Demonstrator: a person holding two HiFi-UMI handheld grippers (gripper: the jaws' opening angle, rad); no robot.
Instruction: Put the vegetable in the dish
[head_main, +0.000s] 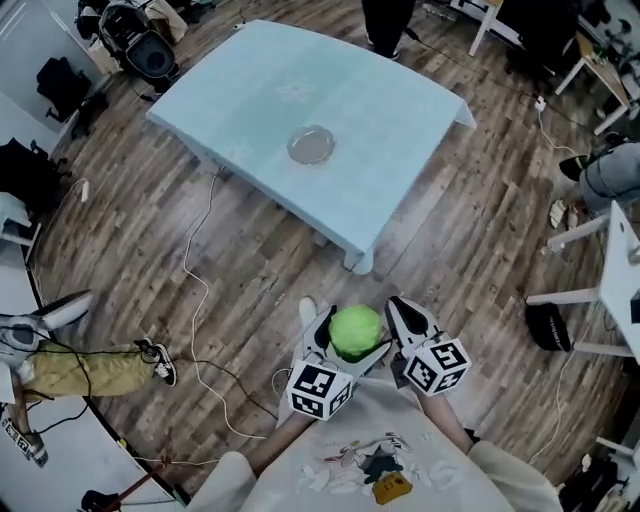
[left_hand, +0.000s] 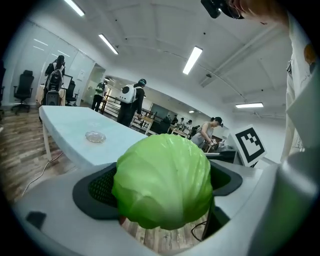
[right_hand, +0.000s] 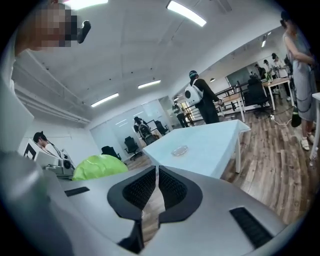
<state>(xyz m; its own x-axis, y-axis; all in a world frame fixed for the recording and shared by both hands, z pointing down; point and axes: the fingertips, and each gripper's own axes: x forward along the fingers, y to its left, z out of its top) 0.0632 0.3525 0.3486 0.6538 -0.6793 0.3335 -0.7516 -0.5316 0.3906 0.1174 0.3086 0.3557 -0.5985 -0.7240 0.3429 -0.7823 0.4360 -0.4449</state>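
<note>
Head view, lower centre: left gripper (head_main: 343, 342) pinches round green cabbage (head_main: 356, 328), with right gripper (head_main: 403, 315) just beside it. Shallow clear glass dish (head_main: 311, 144) sits on light-blue table (head_main: 400, 130) at upper centre, well apart from cabbage.
Left gripper view: jaws clamp cabbage mid-frame.
Right gripper view: jaws pressed together, nothing between them, cabbage at left.

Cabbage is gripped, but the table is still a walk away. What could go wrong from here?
1. The round cabbage sits in the left gripper alone and bulges past its jaws, so it could slip while carried.
2. A cable loops across the floor in front of the table, which is a trip risk.
3. The dish looks small and shallow, so the cabbage may roll off it.
</note>
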